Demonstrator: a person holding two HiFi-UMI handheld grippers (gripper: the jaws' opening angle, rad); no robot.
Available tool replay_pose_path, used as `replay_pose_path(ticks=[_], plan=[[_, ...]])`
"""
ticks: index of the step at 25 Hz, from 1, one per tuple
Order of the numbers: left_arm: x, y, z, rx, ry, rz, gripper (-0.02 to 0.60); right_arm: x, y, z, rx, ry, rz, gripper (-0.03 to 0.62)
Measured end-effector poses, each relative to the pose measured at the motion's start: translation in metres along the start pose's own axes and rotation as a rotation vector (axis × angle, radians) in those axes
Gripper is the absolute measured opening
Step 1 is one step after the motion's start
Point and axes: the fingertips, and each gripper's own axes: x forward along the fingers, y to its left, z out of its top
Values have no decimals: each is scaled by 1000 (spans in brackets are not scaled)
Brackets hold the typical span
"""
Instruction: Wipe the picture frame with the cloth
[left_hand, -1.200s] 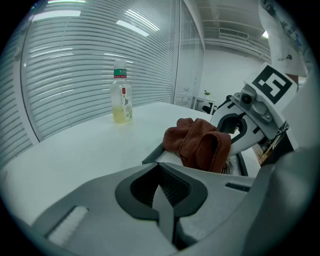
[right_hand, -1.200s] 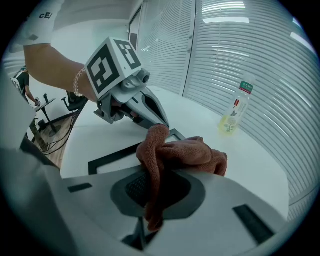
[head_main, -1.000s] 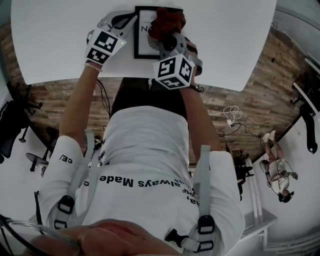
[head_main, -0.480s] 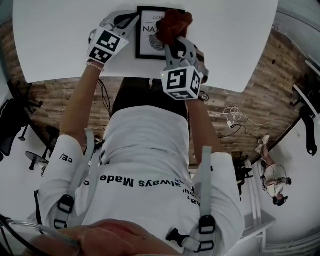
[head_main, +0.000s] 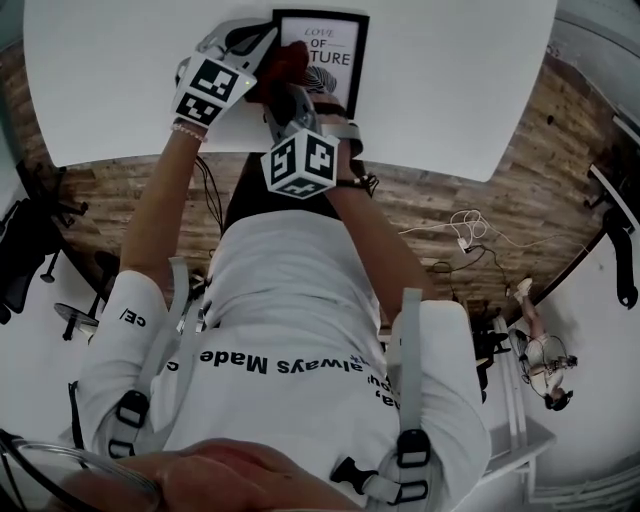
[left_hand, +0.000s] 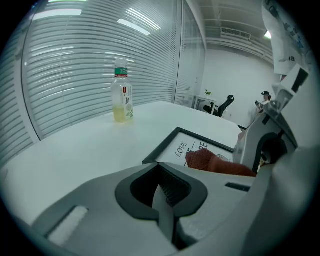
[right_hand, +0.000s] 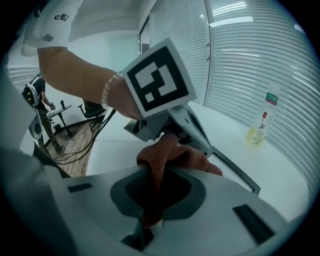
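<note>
Right tongs (right_hand: 152, 192) pinching the rust-red cloth (right_hand: 172, 152). The cloth bunches just past their tips and rests on the picture frame (head_main: 338, 50). Left tongs (left_hand: 161, 192) pressed together, nothing seen between them. The frame lies flat on the white table (head_main: 460, 80) just ahead of them, cloth to their right. Bottle (left_hand: 122, 92) upright, well beyond the left tongs.

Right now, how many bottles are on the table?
1. The bottle stands upright on the table by the blinds, apart from the picture frame. The head view misses that part, so more could be hidden.
</note>
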Motion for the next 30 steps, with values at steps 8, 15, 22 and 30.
replay_pose_path(ticks=[8, 15, 22, 30], plan=[[0, 0, -1, 2, -2, 2, 3, 3, -5, -5, 2, 26, -15, 15], [-1, 1, -3, 8, -1, -2, 3, -12, -27, -40, 63, 83, -80, 15], [0, 1, -3, 9, 0, 0, 3, -40, -52, -71, 78, 139, -148, 15], [0, 0, 1, 6, -2, -3, 3, -79, -82, -102, 153, 165, -246, 15]])
